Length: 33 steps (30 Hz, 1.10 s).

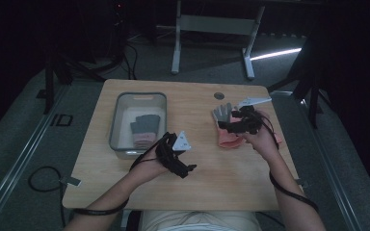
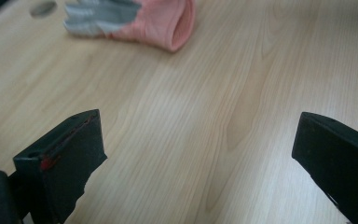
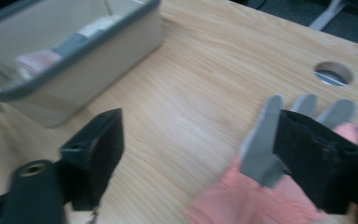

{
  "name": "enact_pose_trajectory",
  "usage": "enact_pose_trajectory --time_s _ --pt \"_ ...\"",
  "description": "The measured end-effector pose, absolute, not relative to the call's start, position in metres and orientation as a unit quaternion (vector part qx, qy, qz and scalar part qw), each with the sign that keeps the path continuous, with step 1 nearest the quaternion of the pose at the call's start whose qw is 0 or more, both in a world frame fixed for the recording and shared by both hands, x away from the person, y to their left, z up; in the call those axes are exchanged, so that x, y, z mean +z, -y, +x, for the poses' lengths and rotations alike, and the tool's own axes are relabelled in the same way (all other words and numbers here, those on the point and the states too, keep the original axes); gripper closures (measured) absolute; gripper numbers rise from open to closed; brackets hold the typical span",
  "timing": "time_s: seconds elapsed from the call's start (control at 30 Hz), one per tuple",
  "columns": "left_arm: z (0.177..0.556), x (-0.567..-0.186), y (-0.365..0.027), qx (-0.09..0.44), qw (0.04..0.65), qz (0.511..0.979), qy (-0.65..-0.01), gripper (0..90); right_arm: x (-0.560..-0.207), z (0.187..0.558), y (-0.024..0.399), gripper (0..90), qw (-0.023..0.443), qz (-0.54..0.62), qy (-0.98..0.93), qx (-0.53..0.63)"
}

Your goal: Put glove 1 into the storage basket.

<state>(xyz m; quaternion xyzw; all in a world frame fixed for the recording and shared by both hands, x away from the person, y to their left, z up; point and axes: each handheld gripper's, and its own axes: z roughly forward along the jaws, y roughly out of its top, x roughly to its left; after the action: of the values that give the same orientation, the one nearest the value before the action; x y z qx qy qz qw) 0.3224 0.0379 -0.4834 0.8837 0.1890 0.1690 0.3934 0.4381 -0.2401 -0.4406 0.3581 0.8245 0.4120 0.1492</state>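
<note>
A pink glove with grey fingers (image 1: 226, 131) lies flat on the right half of the wooden table (image 1: 221, 178). My right gripper (image 1: 224, 124) hovers over its finger end. In the right gripper view the right gripper (image 3: 200, 122) is open, one jaw above the glove (image 3: 256, 191) and the other over bare wood. A second grey and pink glove (image 1: 144, 127) lies inside the grey bin (image 1: 137, 96). My left gripper (image 1: 185, 164) is near the table's middle, right of the bin. In the left gripper view the left gripper (image 2: 198, 127) is open over bare wood, the pink glove (image 2: 140, 21) well beyond it.
A round cable hole (image 1: 219, 95) sits in the table behind the glove, also seen as the hole (image 3: 333, 73) in the right gripper view. The bin (image 3: 74, 60) stands to the left. Cables trail from both grippers off the front edge. Desk legs (image 1: 176, 48) stand beyond the table.
</note>
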Motion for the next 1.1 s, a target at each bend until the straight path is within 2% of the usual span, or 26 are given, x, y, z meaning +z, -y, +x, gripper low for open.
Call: enact_pose_trajectory --time_s 0.07,0.27,0.3,0.47,0.67,0.87,0.97,1.1 --pt "0.316 -0.489 -0.033 0.175 0.391 0.884 -0.187 2.0 -0.443 0.439 0.245 27.2 0.171 0.359 -0.823 0.407" --pt "0.304 -0.514 -0.025 0.180 0.384 0.885 -0.193 2.0 -0.448 0.447 0.256 36.8 0.199 0.364 -0.818 0.399" --pt "0.303 -0.518 -0.024 0.177 0.384 0.884 -0.199 2.0 -0.449 0.448 0.257 40.5 0.198 0.365 -0.818 0.397" --pt "0.298 -0.537 -0.025 0.163 0.395 0.879 -0.210 2.0 -0.452 0.455 0.257 45.3 0.193 0.365 -0.822 0.393" --pt "0.292 -0.554 -0.025 0.177 0.390 0.876 -0.223 2.1 -0.460 0.468 0.250 48.3 0.184 0.362 -0.828 0.387" --pt "0.287 -0.561 -0.029 0.157 0.412 0.864 -0.245 2.1 -0.473 0.486 0.236 51.4 0.188 0.360 -0.839 0.362" --pt "0.285 -0.563 -0.030 0.170 0.407 0.863 -0.247 2.2 -0.481 0.496 0.233 58.5 0.184 0.365 -0.847 0.340" --pt "0.278 -0.567 -0.033 0.196 0.419 0.846 -0.265 2.3 -0.490 0.507 0.232 59.6 0.181 0.372 -0.853 0.319"
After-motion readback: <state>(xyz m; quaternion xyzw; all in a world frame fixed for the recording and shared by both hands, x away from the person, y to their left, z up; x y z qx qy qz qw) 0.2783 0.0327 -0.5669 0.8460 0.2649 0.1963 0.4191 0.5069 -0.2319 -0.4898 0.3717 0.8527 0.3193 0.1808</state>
